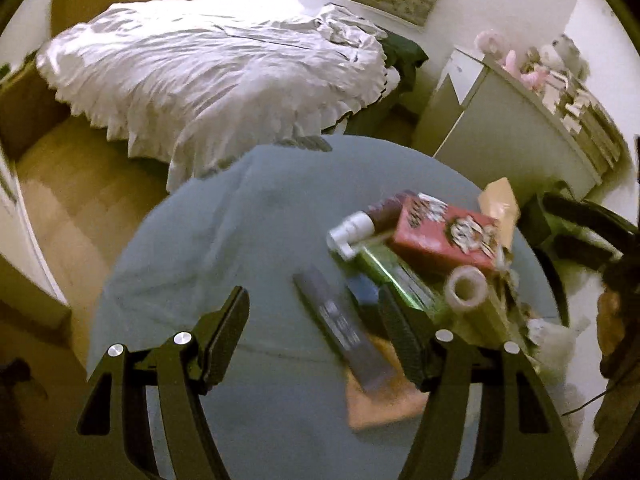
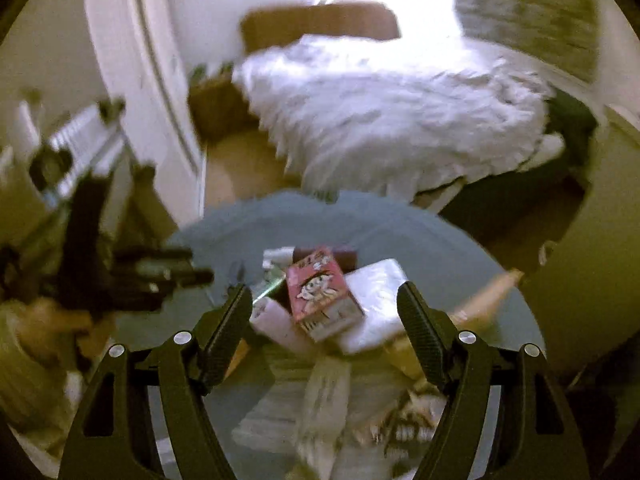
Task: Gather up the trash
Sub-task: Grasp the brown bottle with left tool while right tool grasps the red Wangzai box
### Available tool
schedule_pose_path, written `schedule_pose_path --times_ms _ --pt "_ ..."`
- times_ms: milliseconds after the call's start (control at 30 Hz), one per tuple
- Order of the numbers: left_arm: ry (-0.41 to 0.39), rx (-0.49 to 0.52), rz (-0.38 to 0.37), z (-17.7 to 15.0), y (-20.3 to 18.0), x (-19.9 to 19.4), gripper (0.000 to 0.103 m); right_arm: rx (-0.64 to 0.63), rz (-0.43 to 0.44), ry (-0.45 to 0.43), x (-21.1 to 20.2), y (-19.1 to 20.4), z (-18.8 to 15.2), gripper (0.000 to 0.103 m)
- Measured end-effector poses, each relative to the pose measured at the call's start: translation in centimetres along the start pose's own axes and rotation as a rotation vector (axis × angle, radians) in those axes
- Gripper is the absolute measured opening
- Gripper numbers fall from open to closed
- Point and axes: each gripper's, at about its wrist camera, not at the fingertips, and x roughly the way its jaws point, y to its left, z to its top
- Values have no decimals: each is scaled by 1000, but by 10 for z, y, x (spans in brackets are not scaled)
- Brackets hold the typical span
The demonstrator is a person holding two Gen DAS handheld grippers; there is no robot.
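Note:
A pile of trash lies on a round table with a grey-blue cloth [image 1: 224,232]. It holds a red carton [image 1: 444,236], a white capped bottle [image 1: 352,232], a tape roll [image 1: 466,288], a dark flat wrapper [image 1: 340,324] and an orange paper [image 1: 384,404]. My left gripper [image 1: 316,320] is open and empty above the cloth, left of the pile. In the right wrist view my right gripper [image 2: 324,312] is open and empty, with the red carton [image 2: 320,292] and a white packet [image 2: 376,300] between its fingers. The left gripper [image 2: 160,276] shows blurred at the left.
A bed with a white ruffled duvet [image 1: 224,76] stands beyond the table. A grey-white cabinet [image 1: 512,132] with soft toys on top is at the right. Wooden floor [image 1: 72,204] lies to the left. A white door [image 2: 160,100] stands at the left.

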Motion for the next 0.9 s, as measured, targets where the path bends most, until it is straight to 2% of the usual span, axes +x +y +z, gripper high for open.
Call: schedule_pose_path --times_ms 100,200,233,300,333,433,533,600,667,733,800,867,900 --pt "4 76 5 6 2 2 65 -84 -53 128 45 7 6 75" --pt "7 149 21 14 1 9 65 -150 -75 190 72 17 4 74" --pt "9 173 24 16 0 11 65 -166 -83 201 80 21 4 72" --pt "14 227 34 20 -6 18 65 -207 -115 235 95 28 4 57" --pt "18 251 37 22 -9 22 65 -215 -126 245 102 30 3 57" --pt "34 322 27 27 -23 34 65 -181 -108 202 102 29 2 56" --pt "48 393 6 33 -39 50 65 -20 -58 86 72 10 0 56" --pt "65 412 4 37 -46 61 65 133 -13 -14 41 -13 -8 56" --pt "91 443 -1 41 -54 76 58 267 30 -100 14 -35 -20 56" --pt "113 471 -7 43 -62 90 55 365 47 -169 -8 -51 -36 56" --pt "125 477 -19 46 -68 96 52 421 51 -202 -22 -61 -49 56" --pt "129 489 2 48 -73 101 41 455 63 -210 -29 -68 -59 56" --pt "118 498 19 48 -75 103 39 464 69 -212 -31 -70 -63 56"
